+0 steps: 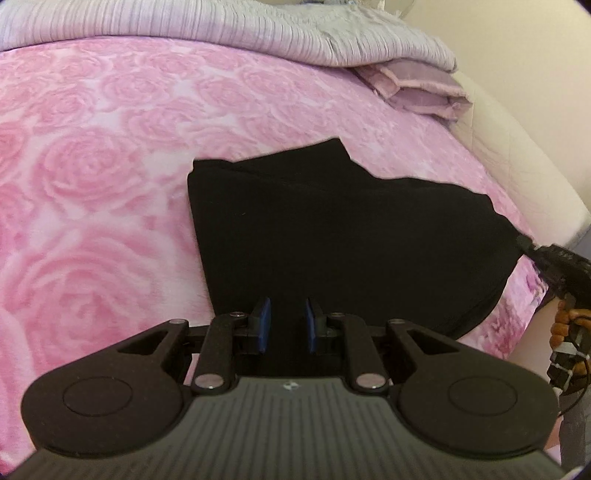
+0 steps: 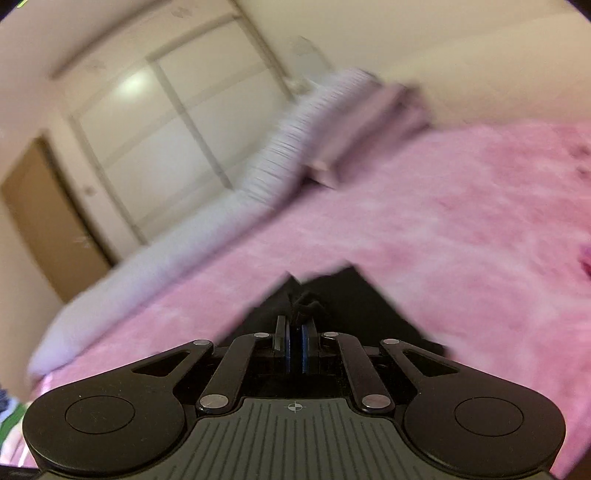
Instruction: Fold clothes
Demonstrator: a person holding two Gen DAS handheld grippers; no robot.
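Observation:
A black garment (image 1: 332, 236) lies partly folded on the pink rose-patterned blanket (image 1: 92, 166). My left gripper (image 1: 287, 321) is open with its blue pads apart, hovering over the garment's near edge, holding nothing. My right gripper (image 2: 295, 339) is shut on a bunched edge of the black garment (image 2: 332, 295); that view is motion-blurred. In the left wrist view the right gripper (image 1: 546, 258) shows at the garment's right corner, pinching it.
A lilac ribbed bedspread (image 1: 221, 29) and a folded mauve cloth (image 1: 417, 88) lie at the bed's far end. The cream bed frame (image 1: 517, 155) runs along the right. A wardrobe (image 2: 159, 122) and brown door (image 2: 48, 214) stand beyond the bed.

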